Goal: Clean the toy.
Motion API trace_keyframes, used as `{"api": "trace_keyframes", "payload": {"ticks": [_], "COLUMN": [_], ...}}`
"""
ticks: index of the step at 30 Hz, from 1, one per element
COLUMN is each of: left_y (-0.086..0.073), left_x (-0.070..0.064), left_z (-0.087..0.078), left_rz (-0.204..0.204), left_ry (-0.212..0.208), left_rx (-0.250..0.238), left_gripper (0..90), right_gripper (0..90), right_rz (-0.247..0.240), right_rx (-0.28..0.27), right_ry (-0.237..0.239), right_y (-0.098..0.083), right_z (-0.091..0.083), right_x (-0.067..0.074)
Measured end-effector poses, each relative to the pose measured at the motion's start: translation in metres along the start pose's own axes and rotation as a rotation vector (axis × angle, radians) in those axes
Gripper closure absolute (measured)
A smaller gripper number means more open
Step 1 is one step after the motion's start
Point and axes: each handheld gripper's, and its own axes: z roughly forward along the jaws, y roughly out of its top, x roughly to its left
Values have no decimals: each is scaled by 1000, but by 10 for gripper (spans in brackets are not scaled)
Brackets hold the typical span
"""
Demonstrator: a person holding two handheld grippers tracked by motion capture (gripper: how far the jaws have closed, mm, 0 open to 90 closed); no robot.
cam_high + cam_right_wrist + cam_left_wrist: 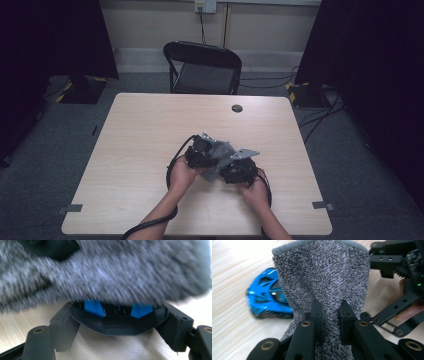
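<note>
The tabletop (150, 130) is pale wood, with a small dark round disc (237, 108) near its far edge. Beyond it stands a black folding chair (202, 67) on grey floor.

At the near middle of the tabletop both hands meet, each holding a claw, with a grey cloth (220, 152) bunched between them. In the left gripper view the cloth (322, 280) rises as a nubbly, hemmed sheet that covers the middle of the picture.

The left claw (202, 152) is closed on the cloth: its two black jaws (329, 312) pinch a fold of the fabric between them.

The right claw (239, 170) sits just right of the left one. In the right gripper view its jaws (117, 322) stand wide, clamped on the two ends of a blue and black toy car (113, 315), with the cloth (112, 270) draped, blurred, over the top of the car.

In the left gripper view the car (267, 296) shows glossy blue beside the cloth's left edge, partly hidden behind it, close over the wood.
</note>
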Motion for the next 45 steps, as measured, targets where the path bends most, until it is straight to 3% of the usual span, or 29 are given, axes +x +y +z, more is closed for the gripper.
{"api": "trace_keyframes", "payload": {"ticks": [14,23,30,45], "left_y": [5,4,6,14], "left_x": [-7,-9,-6,6], "left_z": [13,14,13,13], "left_rz": [38,35,45,30], "left_ry": [17,31,20,47], "left_rx": [47,37,54,71], "left_gripper": [782,781,781,780], "right_gripper": [248,248,249,249], "right_rz": [0,0,1,1], "right_rx": [0,0,-1,-1], "right_ry": [0,0,-1,-1], "right_y": [0,0,0,0], "right_z": [0,0,0,0], "right_x": [0,0,0,0]}}
